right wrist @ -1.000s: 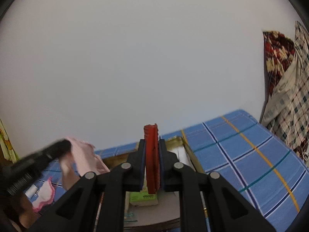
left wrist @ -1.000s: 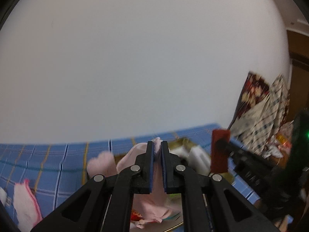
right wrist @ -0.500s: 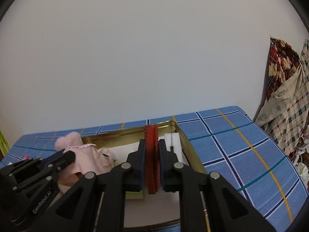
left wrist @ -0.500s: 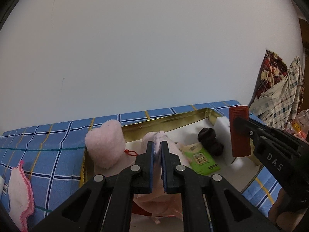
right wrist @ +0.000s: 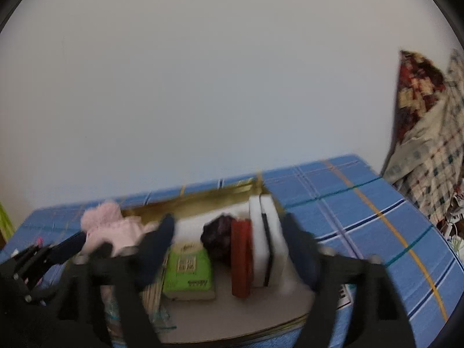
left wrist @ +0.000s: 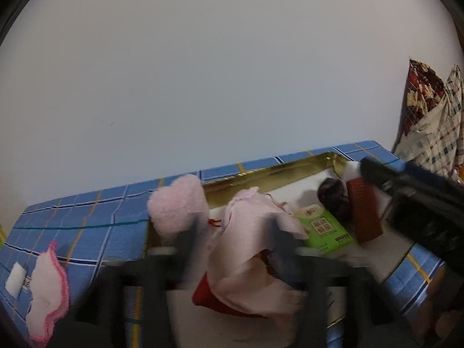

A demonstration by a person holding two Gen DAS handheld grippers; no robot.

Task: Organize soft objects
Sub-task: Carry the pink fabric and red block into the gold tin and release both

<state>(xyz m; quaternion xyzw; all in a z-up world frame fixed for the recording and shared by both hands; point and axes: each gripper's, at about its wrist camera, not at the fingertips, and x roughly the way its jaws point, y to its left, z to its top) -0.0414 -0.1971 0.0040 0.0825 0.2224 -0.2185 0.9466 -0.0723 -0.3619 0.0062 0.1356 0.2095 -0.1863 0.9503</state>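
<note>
1. The gold-rimmed tray [right wrist: 203, 195] sat on a blue checked table [right wrist: 362, 217] against a white wall; open table lay to the tray's right.
2. The left hand-held gripper [left wrist: 232, 237] had just spread wide, jaws blurred, pink cloth [left wrist: 249, 246] lying loose between them in the tray.
3. The right hand-held gripper [right wrist: 229, 232] had just opened, a red pad [right wrist: 240, 261] standing free between its jaws beside a white block [right wrist: 265, 249].
4. The green packet [right wrist: 188, 269] had print too blurred to read.

My left gripper [left wrist: 235, 240] is smeared by motion blur; the pink cloth [left wrist: 252, 249] hides the red item beneath it.
</note>
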